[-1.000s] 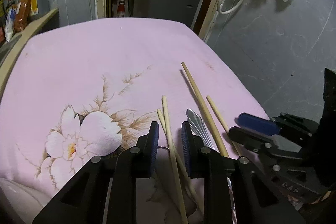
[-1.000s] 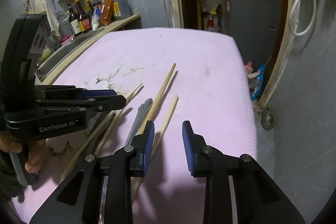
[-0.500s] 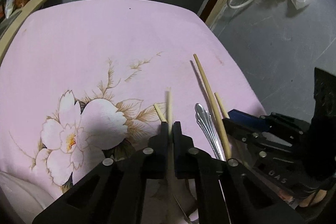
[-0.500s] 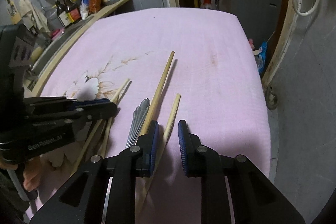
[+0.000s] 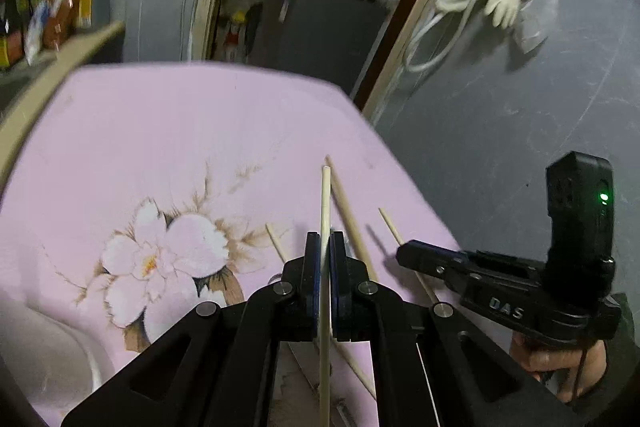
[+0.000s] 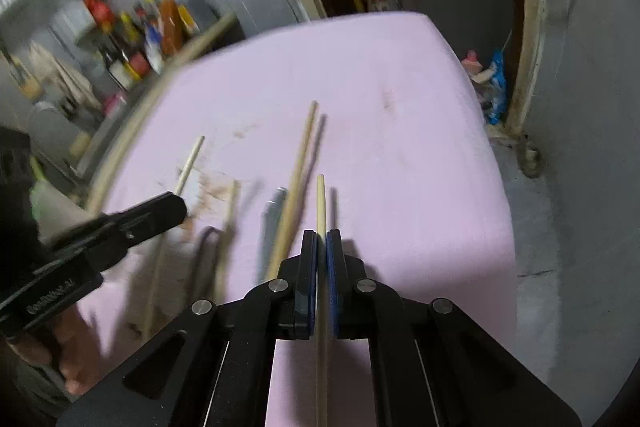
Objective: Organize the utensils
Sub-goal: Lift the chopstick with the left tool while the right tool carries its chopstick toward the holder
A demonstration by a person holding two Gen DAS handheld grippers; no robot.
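A pink flowered cloth (image 5: pixel 180 131) covers the table. My left gripper (image 5: pixel 325 239) is shut on a pale chopstick (image 5: pixel 325 195), which is lifted with its tip pointing away. On the cloth lie a longer chopstick (image 5: pixel 348 211), a short one (image 5: pixel 276 243) and another (image 5: pixel 390 227) that runs under my right gripper (image 5: pixel 402 255). In the right wrist view my right gripper (image 6: pixel 321 239) has its jaws closing tight on a chopstick (image 6: pixel 321 203), pads pressing it. To its left lie the long chopstick (image 6: pixel 300 163), a metal spoon handle (image 6: pixel 272 215) and a blurred chopstick (image 6: pixel 230 211). The left gripper (image 6: pixel 176 207) shows there too.
Bottles (image 6: pixel 152 27) stand on a wooden ledge (image 5: pixel 60 67) along the table's left side. A doorway with a dark cabinet (image 5: pixel 320 23) lies beyond the far edge. To the right the cloth drops off to a grey floor (image 6: pixel 560 227). A pale rounded object (image 5: pixel 52 359) sits at lower left.
Both grippers have gone from open to shut, each on a chopstick. The left one has risen with its stick. The right one has rolled, and its view has tilted.
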